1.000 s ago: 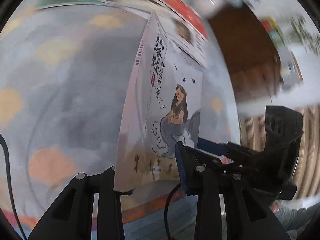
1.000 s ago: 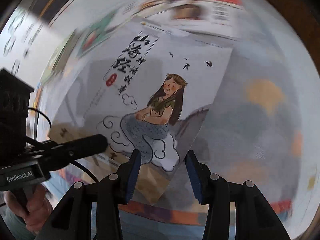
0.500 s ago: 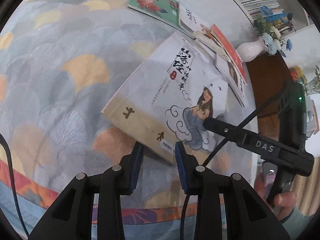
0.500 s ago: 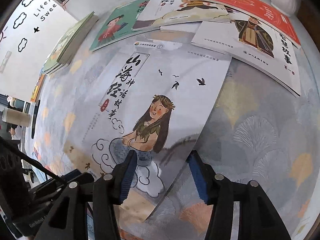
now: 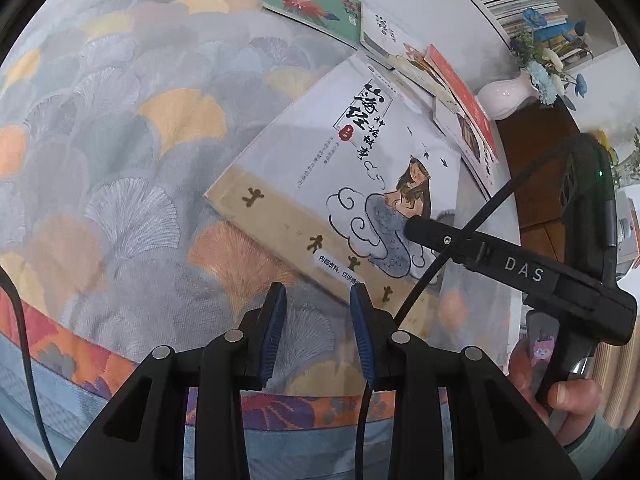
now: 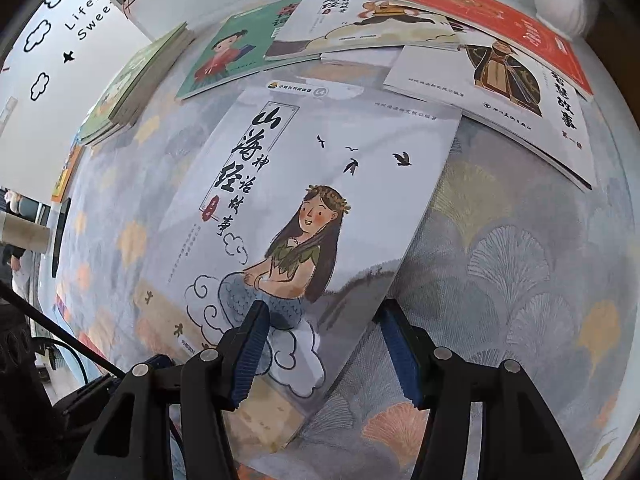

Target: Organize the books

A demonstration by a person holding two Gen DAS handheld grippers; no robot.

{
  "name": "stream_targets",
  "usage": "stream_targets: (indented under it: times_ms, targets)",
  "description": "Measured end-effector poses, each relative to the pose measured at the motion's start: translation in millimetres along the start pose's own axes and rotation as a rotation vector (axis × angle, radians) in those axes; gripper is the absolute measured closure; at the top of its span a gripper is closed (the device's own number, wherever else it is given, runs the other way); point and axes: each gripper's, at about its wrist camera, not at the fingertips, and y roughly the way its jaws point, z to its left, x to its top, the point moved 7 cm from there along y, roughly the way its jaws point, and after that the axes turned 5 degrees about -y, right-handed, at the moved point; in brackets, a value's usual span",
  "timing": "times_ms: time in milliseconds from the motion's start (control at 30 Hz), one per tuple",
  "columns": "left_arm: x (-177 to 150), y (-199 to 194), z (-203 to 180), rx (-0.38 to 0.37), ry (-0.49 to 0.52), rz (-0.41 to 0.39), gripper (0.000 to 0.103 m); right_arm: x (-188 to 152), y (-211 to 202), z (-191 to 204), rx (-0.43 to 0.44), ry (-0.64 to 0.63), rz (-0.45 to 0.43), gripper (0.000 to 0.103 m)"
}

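Right wrist view: the mermaid-cover book [image 6: 320,200] is seen lying flat on the patterned cloth [image 6: 520,280], just below a row of other books [image 6: 400,24]. The right gripper [image 6: 320,344] has just been opened; its jaws are parted, straddling the book's lower corner without pressing it. The left gripper [image 5: 318,328] is held with its jaws apart and empty at the book's near edge.

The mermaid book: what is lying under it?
Under the mermaid book lies the fan-patterned tablecloth. At its far edge another white book peeks out; how much lies beneath is hidden.
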Motion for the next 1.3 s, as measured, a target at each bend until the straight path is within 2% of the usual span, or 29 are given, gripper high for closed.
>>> stream_targets:
  times_ms: [200, 400, 633, 1100, 1300]
  targets:
    - [-3.0, -1.4, -3.3, 0.010, 0.018, 0.006, 0.074, -2.7, -1.6, -0.6, 0.004, 0.009, 0.001, 0.047]
    - [-4.2, -4.2, 0.8, 0.032, 0.019, 0.009, 0.074, -1.8, -2.3, -4.9, 0.043, 0.046, 0.008, 0.047]
    - [-2.5, -3.6, 0.5, 0.028, 0.009, 0.012, 0.074, -3.1, -1.9, -0.4, 0.021, 0.011, 0.004, 0.045]
    - [0.8, -0.8, -3.5, 0.028, 0.018, 0.027, 0.074, -0.6, -1.2, 0.9, 0.040, 0.011, 0.008, 0.042]
    - [4.9, -6.1, -0.4, 0.055, 0.035, 0.021, 0.074, -0.7, -1.4, 0.0, 0.059, 0.024, 0.003, 0.041]
